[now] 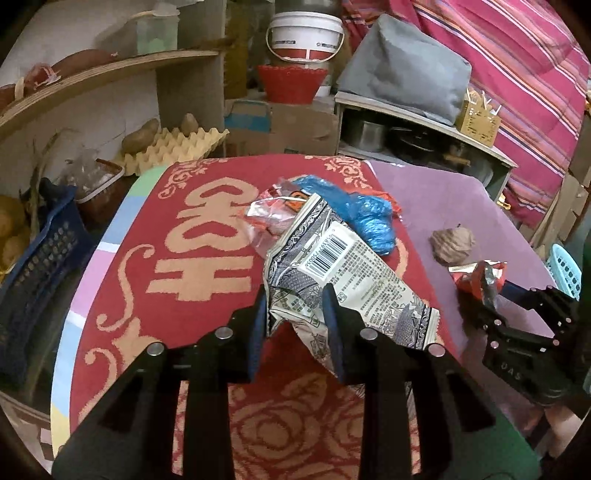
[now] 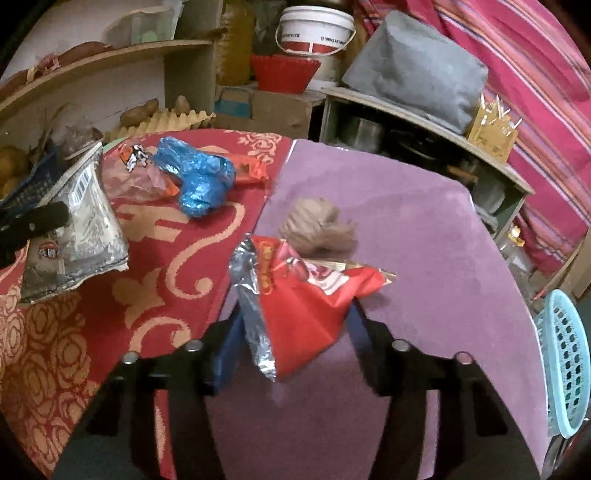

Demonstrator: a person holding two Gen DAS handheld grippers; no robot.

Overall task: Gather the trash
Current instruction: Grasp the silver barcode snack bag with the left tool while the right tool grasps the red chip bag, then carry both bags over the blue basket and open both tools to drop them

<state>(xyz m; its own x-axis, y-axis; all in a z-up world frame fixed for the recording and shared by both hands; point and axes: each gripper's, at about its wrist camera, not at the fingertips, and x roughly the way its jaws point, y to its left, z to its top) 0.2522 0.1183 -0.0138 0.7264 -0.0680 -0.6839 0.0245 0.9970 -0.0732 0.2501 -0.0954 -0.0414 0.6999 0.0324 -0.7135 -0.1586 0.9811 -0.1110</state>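
My left gripper is shut on a white and blue patterned snack wrapper with a barcode, held just above the red patterned mat. In the right wrist view the same wrapper hangs at the left. My right gripper is shut on a red foil-lined wrapper over the purple table cover; both pads touch its sides. Loose on the table lie a crumpled blue plastic bag, a clear and orange wrapper and a brown paper ball.
A light blue basket stands off the table's right edge. A dark blue crate sits at the left by wooden shelves with egg trays and potatoes. A white bucket, a red basket and a low cabinet crowd the back.
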